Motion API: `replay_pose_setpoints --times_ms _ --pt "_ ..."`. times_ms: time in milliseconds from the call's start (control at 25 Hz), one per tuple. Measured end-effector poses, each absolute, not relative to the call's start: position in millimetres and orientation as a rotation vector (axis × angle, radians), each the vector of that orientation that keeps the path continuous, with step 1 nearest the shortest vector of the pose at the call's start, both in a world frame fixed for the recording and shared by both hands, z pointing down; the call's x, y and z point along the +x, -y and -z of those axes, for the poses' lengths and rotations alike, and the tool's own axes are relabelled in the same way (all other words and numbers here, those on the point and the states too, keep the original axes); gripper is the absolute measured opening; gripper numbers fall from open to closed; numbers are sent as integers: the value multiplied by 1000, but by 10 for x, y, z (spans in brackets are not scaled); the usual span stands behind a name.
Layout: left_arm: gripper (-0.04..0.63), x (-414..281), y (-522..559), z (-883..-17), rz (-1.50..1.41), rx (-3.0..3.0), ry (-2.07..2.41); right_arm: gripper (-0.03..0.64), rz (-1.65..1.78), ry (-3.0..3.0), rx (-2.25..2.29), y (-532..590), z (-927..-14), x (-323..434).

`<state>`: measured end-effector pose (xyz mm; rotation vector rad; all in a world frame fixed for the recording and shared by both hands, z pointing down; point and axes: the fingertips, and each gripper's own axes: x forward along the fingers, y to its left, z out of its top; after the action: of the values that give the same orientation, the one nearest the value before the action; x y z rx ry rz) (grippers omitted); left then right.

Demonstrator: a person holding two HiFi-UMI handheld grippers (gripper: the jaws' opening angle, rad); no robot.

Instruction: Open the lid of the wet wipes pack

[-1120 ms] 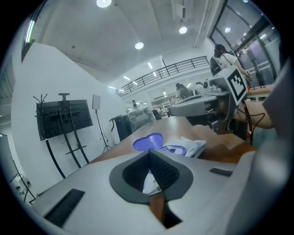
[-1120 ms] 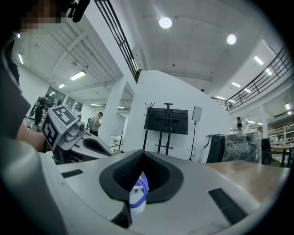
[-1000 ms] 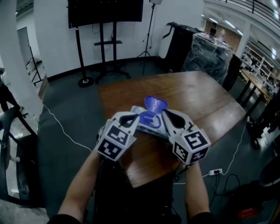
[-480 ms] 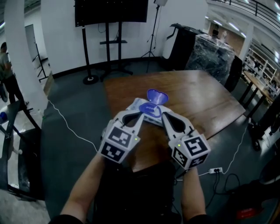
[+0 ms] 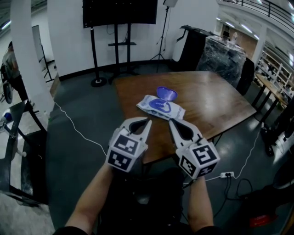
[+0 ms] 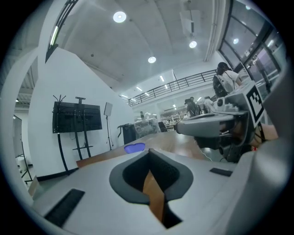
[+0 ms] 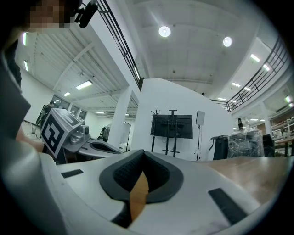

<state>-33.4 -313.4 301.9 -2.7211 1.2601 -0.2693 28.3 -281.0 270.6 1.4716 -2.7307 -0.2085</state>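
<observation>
The white and blue wet wipes pack [image 5: 161,107] lies flat on the brown table [image 5: 216,98], its round blue lid [image 5: 166,93] standing up and open. That lid also peeks over my jaws as a blue patch [image 6: 134,148] in the left gripper view. My left gripper [image 5: 148,121] and right gripper [image 5: 170,122] hang side by side off the table's near edge, well short of the pack. Both are shut with nothing between the jaws, as the left gripper [image 6: 149,151] and right gripper [image 7: 143,153] show in their own views.
A screen on a black stand [image 5: 120,13] and a wrapped pallet [image 5: 223,53] stand beyond the table. A cable [image 5: 78,131] runs over the dark floor at left, a power strip [image 5: 226,174] lies at right, and a person [image 5: 11,69] stands far left.
Both grippers have drawn back toward me, away from the pack and off the table's near edge. The pack stays on the table with its lid up.
</observation>
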Motion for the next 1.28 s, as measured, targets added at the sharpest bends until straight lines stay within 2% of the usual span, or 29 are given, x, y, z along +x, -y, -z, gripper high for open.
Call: replay_pose_setpoints --times_ms 680,1280 --pt "6 -445 2422 -2963 228 -2711 -1296 11 222 2761 1473 2064 -2677 190" --pt "6 -404 2267 -2875 208 -2695 -1285 11 241 2797 1474 1888 -2586 217"
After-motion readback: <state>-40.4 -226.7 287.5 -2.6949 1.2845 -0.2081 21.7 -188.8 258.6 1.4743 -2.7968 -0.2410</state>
